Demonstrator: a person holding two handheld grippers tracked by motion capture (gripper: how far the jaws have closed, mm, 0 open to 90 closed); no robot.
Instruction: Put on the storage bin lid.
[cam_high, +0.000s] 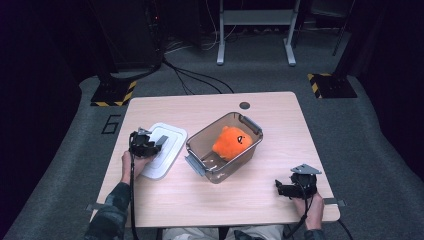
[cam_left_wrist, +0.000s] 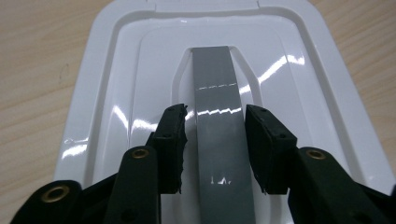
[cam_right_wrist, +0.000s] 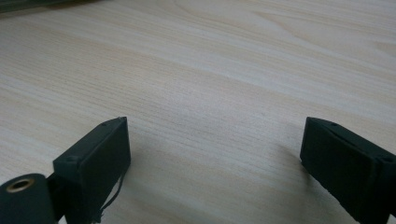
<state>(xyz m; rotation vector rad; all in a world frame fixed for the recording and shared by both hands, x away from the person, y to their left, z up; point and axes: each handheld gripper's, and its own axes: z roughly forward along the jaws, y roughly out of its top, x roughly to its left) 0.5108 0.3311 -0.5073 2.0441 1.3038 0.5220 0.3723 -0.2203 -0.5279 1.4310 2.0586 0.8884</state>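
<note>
A white lid (cam_high: 170, 152) lies flat on the table's left side, with a grey handle strip (cam_left_wrist: 215, 79) along its middle. My left gripper (cam_high: 158, 142) is down on the lid (cam_left_wrist: 116, 93). Its jaws stand either side of the strip (cam_left_wrist: 215, 123). A thin gap shows at the left pad (cam_left_wrist: 175, 135), and the right pad sits at the strip's edge. A clear brown box (cam_high: 250, 122) in mid-table holds an orange plush toy (cam_high: 231, 141). My right gripper (cam_high: 280, 188) rests near the front right corner, open (cam_right_wrist: 215, 140) over bare wood.
The wooden table (cam_high: 200, 200) has a round cable hole (cam_high: 244, 105) at its far edge. Two grey latches hang at the box's ends. On the floor beyond are stand bases with yellow-black tape (cam_high: 115, 92) and cables.
</note>
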